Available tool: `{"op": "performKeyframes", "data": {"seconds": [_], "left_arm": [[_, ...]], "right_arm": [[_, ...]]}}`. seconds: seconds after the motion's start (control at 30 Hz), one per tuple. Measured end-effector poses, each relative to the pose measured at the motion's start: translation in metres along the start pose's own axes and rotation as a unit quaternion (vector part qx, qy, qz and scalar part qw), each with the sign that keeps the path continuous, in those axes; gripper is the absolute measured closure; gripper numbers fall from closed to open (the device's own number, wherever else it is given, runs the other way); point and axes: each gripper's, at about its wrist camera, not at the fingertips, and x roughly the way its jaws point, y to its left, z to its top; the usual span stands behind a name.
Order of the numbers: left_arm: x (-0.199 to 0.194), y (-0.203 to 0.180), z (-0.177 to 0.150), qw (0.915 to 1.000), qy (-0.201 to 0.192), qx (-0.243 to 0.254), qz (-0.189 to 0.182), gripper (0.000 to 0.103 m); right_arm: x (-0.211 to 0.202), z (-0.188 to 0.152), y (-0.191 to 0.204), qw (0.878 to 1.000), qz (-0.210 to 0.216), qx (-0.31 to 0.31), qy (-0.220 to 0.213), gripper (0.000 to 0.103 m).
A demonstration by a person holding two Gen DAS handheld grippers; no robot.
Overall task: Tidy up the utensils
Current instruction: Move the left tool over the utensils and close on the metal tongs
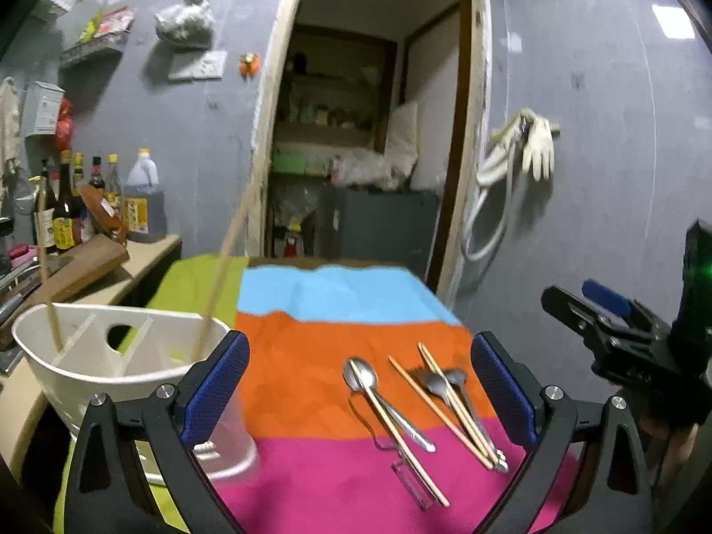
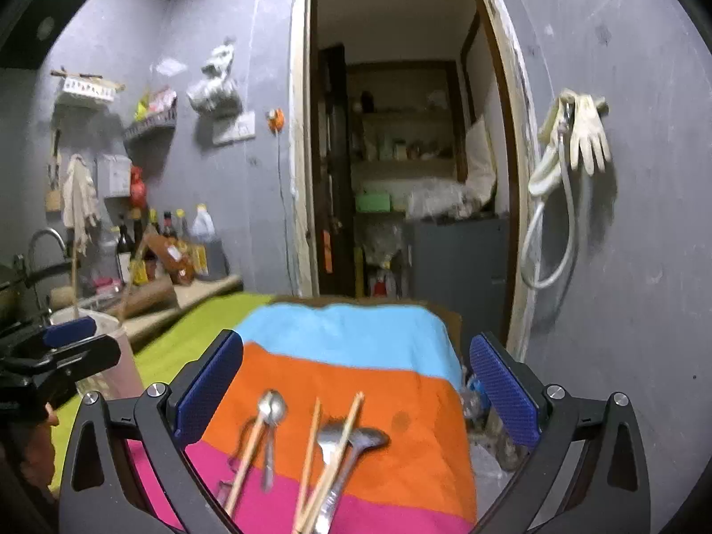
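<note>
Metal spoons (image 1: 361, 374) and wooden chopsticks (image 1: 438, 405) lie loose on the striped cloth (image 1: 311, 356), with a clear plastic piece (image 1: 411, 480) under one chopstick. They also show in the right wrist view: one spoon (image 2: 272, 406), two more spoons (image 2: 351, 438), chopsticks (image 2: 345, 431). A white divided utensil holder (image 1: 102, 351) stands at the left with two chopsticks (image 1: 222, 262) upright in it. My left gripper (image 1: 360, 382) is open and empty above the cloth. My right gripper (image 2: 356, 387) is open and empty above the utensils; it also shows at the right of the left wrist view (image 1: 592, 307).
A counter (image 1: 147, 258) with sauce bottles (image 1: 66, 204) and a cutting board (image 1: 84, 267) runs along the left. A doorway (image 1: 369, 133) opens behind the table. Gloves (image 1: 538, 142) and a hose (image 1: 485, 222) hang on the right wall.
</note>
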Motion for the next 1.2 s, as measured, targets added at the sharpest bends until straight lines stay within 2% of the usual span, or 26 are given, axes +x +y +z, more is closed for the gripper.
{"op": "performKeyframes", "data": {"seconds": [0.23,0.33,0.43,0.6,0.67,0.77,0.9,1.1,1.2], "left_arm": [[0.032,-0.012,-0.02,0.9978,0.063,0.009,0.02,0.006],[0.044,-0.011,-0.027,0.9958,0.088,0.008,0.022,0.006],[0.053,-0.011,-0.033,0.9938,0.108,0.011,0.023,0.008],[0.074,-0.009,-0.043,0.9864,0.161,0.02,0.028,0.029],[0.082,-0.006,-0.046,0.9828,0.182,0.014,0.027,0.038],[0.094,0.0,-0.052,0.9767,0.213,0.002,0.027,0.048],[0.106,0.005,-0.056,0.9704,0.241,-0.013,0.014,0.053],[0.129,0.004,-0.059,0.9619,0.273,-0.011,0.002,0.053],[0.135,0.005,-0.059,0.9609,0.277,-0.009,0.003,0.053]], "right_arm": [[0.022,-0.016,-0.014,0.998,-0.027,0.012,0.054,0.004],[0.032,-0.023,-0.018,0.996,-0.035,0.01,0.081,0.01],[0.044,-0.03,-0.02,0.993,-0.037,0.006,0.111,0.022],[0.059,-0.038,-0.022,0.988,-0.03,0.003,0.152,0.04],[0.064,-0.041,-0.023,0.986,-0.026,0.002,0.164,0.043],[0.069,-0.045,-0.022,0.984,-0.024,-0.005,0.177,0.046],[0.076,-0.049,-0.022,0.981,-0.018,-0.005,0.195,0.047],[0.078,-0.052,-0.024,0.979,-0.011,0.001,0.204,0.047],[0.078,-0.052,-0.025,0.978,-0.008,0.002,0.207,0.047]]}}
